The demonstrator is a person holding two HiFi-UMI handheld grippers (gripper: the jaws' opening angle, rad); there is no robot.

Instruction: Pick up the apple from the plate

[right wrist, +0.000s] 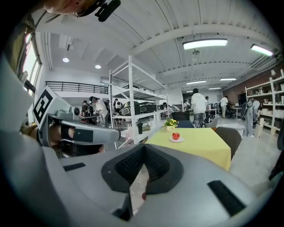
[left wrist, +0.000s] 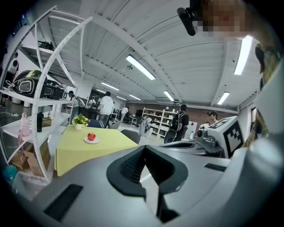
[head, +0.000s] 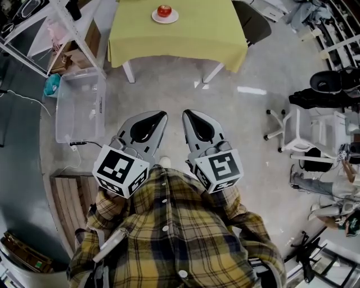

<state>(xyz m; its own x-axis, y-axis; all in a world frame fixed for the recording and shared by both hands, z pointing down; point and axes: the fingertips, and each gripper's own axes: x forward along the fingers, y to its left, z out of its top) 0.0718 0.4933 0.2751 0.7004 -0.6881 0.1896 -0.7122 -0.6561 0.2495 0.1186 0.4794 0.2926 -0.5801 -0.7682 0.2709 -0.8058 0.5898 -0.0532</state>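
Observation:
A red apple (head: 164, 10) sits on a small white plate (head: 165, 17) near the far edge of a yellow-green table (head: 180, 34), well ahead of both grippers. The left gripper view shows the apple (left wrist: 91, 136) far off to the left, and the right gripper view shows the apple (right wrist: 176, 135) ahead and to the right. My left gripper (head: 160, 115) and right gripper (head: 187, 115) are held side by side close to the person's chest, above the floor. Both are shut with nothing between the jaws (left wrist: 144, 165) (right wrist: 142, 167).
A clear plastic bin (head: 81, 104) lies on the floor left of the table, beside a white shelf rack (head: 53, 34). A dark chair (head: 254, 22) stands at the table's right end, with white office chairs (head: 306, 135) further right. A flower pot (left wrist: 80, 120) stands behind the plate.

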